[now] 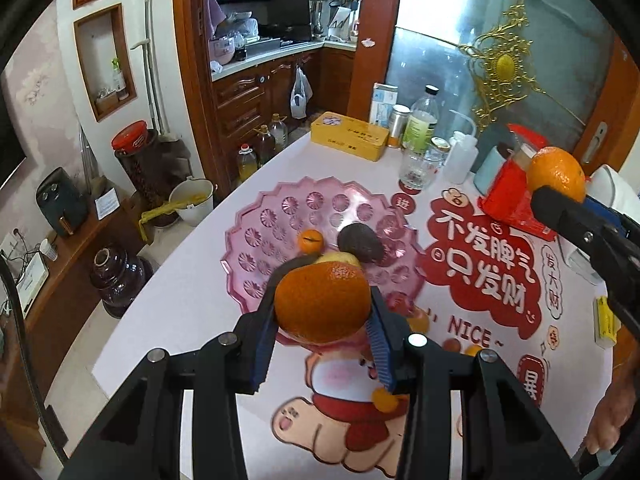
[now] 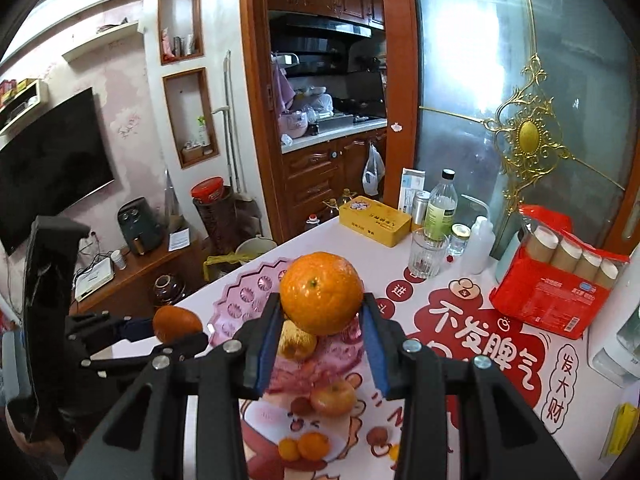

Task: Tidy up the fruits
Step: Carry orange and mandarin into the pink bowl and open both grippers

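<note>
**Mia:** What was each gripper holding?

**Ben:** The left gripper (image 1: 322, 322) was closed around an orange (image 1: 322, 304), up in the air over the near edge of the pink tray (image 1: 260, 236). The right gripper (image 2: 320, 334) squeezed a second orange (image 2: 321, 293) between its blue pads (image 2: 267, 354), also lifted above the tray.

**Mia:** What was in the tray?

**Ben:** A small orange fruit (image 1: 310, 241), a dark avocado (image 1: 360, 243) and a yellow fruit (image 2: 297, 341). More little fruits (image 2: 333, 397) lay on the table (image 1: 192, 296), just in front of the tray.

**Mia:** What did the table look like?

**Ben:** It was white with a big red cartoon picture (image 1: 480, 264) and writing on it. At the back stood a yellow tin (image 1: 349, 135), a glass (image 1: 417, 168), bottles (image 1: 420, 124) and a red pack (image 2: 554, 276).

**Mia:** And the room?

**Ben:** A kitchen with brown cupboards (image 1: 248, 96) showed through a doorway. A TV (image 2: 48, 160) hung on the pink wall, and a frosted glass door (image 2: 520, 100) with gold trim stood behind the table.
</note>
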A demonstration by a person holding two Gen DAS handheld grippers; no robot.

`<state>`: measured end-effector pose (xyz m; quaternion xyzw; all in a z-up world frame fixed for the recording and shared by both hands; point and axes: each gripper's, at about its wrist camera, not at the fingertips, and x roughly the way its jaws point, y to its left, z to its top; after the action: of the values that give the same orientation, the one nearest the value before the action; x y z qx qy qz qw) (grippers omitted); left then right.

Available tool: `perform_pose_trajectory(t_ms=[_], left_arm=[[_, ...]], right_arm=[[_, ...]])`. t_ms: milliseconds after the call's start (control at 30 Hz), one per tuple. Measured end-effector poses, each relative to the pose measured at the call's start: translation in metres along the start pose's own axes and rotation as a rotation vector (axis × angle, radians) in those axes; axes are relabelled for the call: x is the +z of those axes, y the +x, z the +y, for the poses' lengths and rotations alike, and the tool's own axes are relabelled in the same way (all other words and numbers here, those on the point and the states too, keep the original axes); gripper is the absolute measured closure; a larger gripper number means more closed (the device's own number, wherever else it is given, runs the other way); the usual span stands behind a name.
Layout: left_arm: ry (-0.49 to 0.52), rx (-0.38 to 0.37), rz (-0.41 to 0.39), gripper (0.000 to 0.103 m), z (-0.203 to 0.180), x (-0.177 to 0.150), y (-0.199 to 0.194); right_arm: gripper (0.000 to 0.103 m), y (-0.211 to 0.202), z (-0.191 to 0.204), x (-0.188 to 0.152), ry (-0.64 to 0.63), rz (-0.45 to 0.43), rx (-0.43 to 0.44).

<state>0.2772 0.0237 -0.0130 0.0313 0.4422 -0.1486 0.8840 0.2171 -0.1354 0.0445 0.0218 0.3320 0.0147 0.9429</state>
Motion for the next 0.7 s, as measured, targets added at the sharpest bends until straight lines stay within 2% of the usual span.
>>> perform_pose_trajectory(t_ms=[167,467,700], left_arm=[[0.001,0.003,0.033,0.062,0.019,0.010,0.031],[-0.038,0.011,0.117,0.062,0.058,0.023,0.107],[-0.046,0.006,0.155,0.062,0.066,0.031,0.152]], right_arm=[[0.064,0.045,0.009,0.004,0.006,0.068,-0.031],[0.064,0.135,0.007,-0.011,0.071,0.216,-0.071],[0.064,0.182,-0.001,-0.029,0.093,0.309,-0.101]])
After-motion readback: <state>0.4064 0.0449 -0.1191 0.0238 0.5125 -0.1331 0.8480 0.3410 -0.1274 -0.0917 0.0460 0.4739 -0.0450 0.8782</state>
